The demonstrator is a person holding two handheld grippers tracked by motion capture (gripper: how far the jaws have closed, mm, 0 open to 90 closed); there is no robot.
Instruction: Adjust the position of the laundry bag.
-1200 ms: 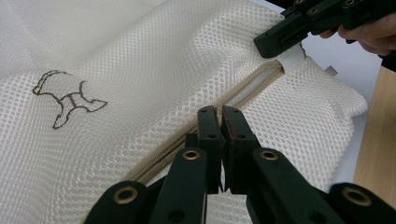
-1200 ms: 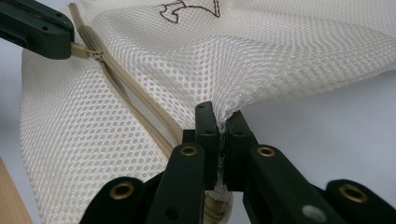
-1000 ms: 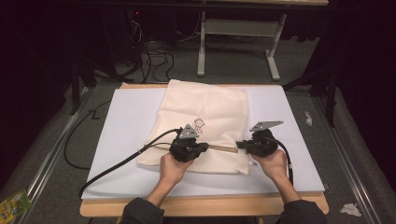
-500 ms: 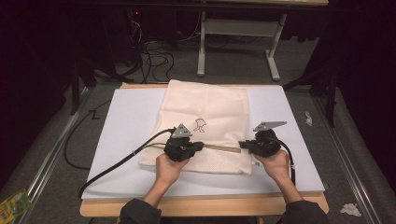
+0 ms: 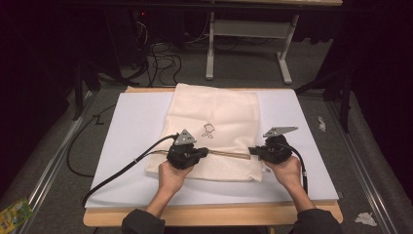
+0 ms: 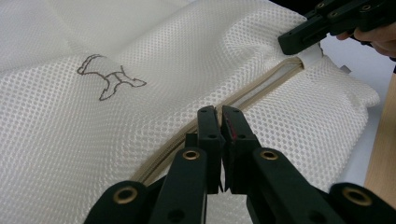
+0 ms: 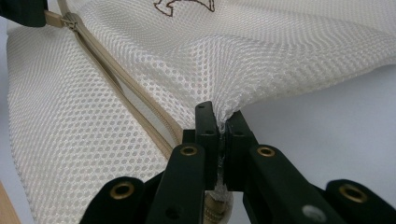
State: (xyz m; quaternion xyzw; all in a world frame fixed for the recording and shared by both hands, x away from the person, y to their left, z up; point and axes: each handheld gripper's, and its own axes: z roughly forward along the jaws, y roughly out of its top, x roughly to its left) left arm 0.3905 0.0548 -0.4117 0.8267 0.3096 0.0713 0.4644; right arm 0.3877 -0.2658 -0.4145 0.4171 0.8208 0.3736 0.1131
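Observation:
A cream mesh bag with a small dog outline lies flat on a white board. A tan zipper runs across its near part. My left gripper is shut at the zipper's left end; in the right gripper view its jaw tip pinches the tan zipper pull. My right gripper is shut on the bag's mesh at the zipper's right end and lifts it slightly. The zipper gapes open between the two grippers.
The board rests on a wooden table. A black cable trails off the left gripper over the board's left edge. On the floor are a table frame and cables at the back, crumpled paper at right and a green packet at left.
The two grippers have drawn a little apart: the left one slid left along the zipper and the right one shifted slightly right. The zipper shows a longer open stretch.

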